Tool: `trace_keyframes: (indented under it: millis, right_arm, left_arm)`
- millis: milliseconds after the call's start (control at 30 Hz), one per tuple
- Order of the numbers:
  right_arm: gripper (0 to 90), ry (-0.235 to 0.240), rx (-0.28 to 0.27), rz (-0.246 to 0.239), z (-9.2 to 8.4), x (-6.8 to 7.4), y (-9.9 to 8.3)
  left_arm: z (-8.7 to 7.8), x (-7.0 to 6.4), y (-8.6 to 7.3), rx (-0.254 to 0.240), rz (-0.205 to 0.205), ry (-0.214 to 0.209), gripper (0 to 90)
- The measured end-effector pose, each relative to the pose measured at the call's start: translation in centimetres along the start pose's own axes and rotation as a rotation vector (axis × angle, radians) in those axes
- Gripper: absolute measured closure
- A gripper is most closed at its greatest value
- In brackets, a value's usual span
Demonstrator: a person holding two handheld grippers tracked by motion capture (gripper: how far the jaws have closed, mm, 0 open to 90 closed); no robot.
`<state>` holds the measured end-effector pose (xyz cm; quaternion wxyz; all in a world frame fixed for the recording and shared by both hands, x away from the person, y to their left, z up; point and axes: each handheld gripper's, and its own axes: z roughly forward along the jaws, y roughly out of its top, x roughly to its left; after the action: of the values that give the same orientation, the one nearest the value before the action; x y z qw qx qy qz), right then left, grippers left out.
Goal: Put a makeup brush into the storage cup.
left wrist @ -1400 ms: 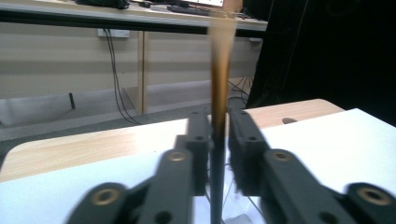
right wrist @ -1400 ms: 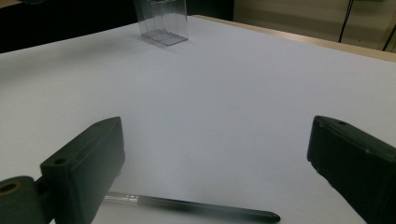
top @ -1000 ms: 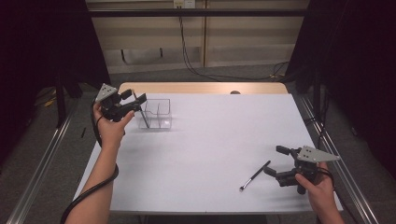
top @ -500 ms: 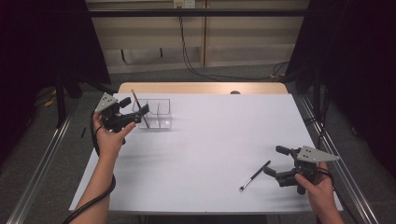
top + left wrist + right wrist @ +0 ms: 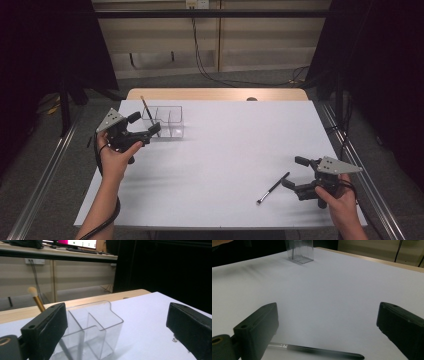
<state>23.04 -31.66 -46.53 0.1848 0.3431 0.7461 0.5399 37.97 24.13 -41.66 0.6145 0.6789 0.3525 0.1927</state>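
The clear organizer (image 5: pixel 167 121) stands near the far left corner of the white table (image 5: pixel 225 150), and serves here as the landmark. It has several compartments side by side. A gold-handled brush (image 5: pixel 147 110) leans in its leftmost compartment, tilted away to the left, with its pale tuft (image 5: pixel 32 290) up above the rim; in the left gripper view the handle rises behind the left jaw. The left gripper (image 5: pixel 145 131) hovers just beside the organizer on its near-left side, above the table, pointing at it. Its jaws have just been opening and now stand wide apart with nothing pinched between them; in its own view the organizer (image 5: pixel 92 332) sits in the gap, with neither pad pressing on it. Well apart from the organizer, toward the near right corner, a black brush (image 5: pixel 273 187) lies flat on the table, its bristle end pointing toward the near edge and its handle angled up to the right. The right gripper (image 5: pixel 294 173) sits just to the right of that brush, low over the table, jaws spread wide and empty; in the right gripper view the black brush (image 5: pixel 319 350) lies crosswise between the jaws at the bottom, free of both pads, while the organizer (image 5: pixel 300 250) shows far off at the top.
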Motion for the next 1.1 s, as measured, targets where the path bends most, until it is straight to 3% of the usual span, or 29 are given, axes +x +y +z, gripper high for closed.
trace_keyframes:
  millis: [333, 533, 600, 733, 1100]
  right_arm:
    - [3.4, 0.002, -0.001, 0.001, 0.0, 0.1, 0.0]
    - [3.2, 0.004, 0.001, 0.001, 0.1, 0.0, 0.0]
    - [3.2, 0.003, 0.001, 0.001, 0.1, 0.0, 0.0]
    - [3.2, 0.007, 0.000, 0.000, 0.1, 0.1, 0.0]
    - [3.1, 0.005, 0.006, -0.006, 0.3, 0.2, 0.0]
  left_arm:
    - [-0.7, -0.9, -1.3, 0.007, 0.004, -0.058, 0.5]
    - [-1.5, -1.3, -1.7, 0.030, 0.041, -0.088, 0.0]
    - [-1.7, -1.4, -1.9, 0.026, 0.027, -0.105, 0.0]
    - [-2.2, -1.7, -2.2, 0.025, 0.041, -0.136, 0.0]
    - [-3.5, -2.2, -2.9, 0.062, 0.053, -0.162, 0.0]
